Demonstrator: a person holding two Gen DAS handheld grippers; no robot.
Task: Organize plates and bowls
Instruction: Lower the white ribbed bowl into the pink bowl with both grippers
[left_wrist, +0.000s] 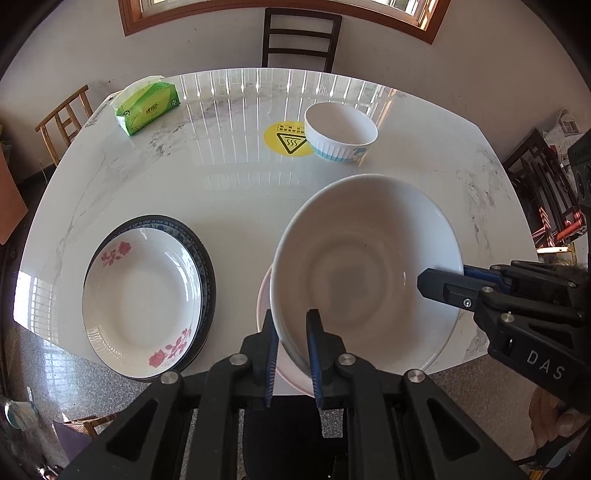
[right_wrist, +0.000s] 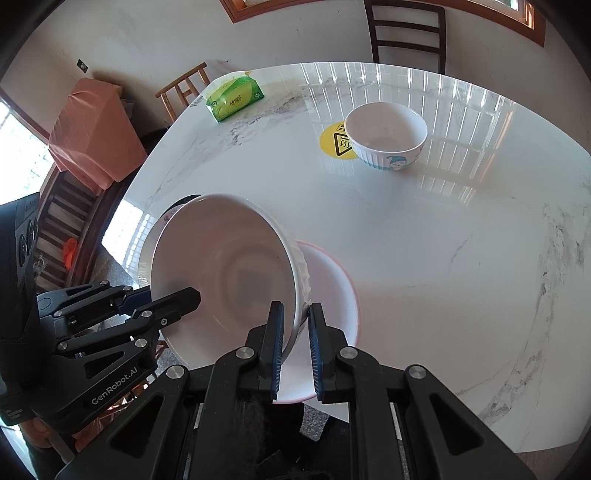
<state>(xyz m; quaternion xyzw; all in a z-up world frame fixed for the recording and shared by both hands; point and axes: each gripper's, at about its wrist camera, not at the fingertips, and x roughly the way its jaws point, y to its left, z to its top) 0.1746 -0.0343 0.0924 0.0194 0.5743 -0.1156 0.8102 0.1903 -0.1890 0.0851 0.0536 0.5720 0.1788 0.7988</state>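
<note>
A large white bowl (left_wrist: 362, 266) (right_wrist: 229, 273) hangs tilted over a pink-rimmed plate (left_wrist: 264, 295) (right_wrist: 332, 288) near the table's front edge. My left gripper (left_wrist: 291, 317) (right_wrist: 171, 291) is shut on the bowl's rim on one side. My right gripper (right_wrist: 296, 310) (left_wrist: 448, 275) is shut on the rim on the opposite side. Left of them a floral plate (left_wrist: 144, 302) lies on a dark blue-patterned plate (left_wrist: 205, 266). A small white bowl with blue stripes (left_wrist: 340, 133) (right_wrist: 388, 136) stands upright further back.
The white marble table (left_wrist: 221, 192) (right_wrist: 443, 240) carries a green tissue pack (left_wrist: 147, 105) (right_wrist: 234, 98) at its back left and a yellow warning sticker (left_wrist: 284, 140) (right_wrist: 332, 142) beside the small bowl. A dark chair (left_wrist: 301, 37) (right_wrist: 406, 29) stands behind the table.
</note>
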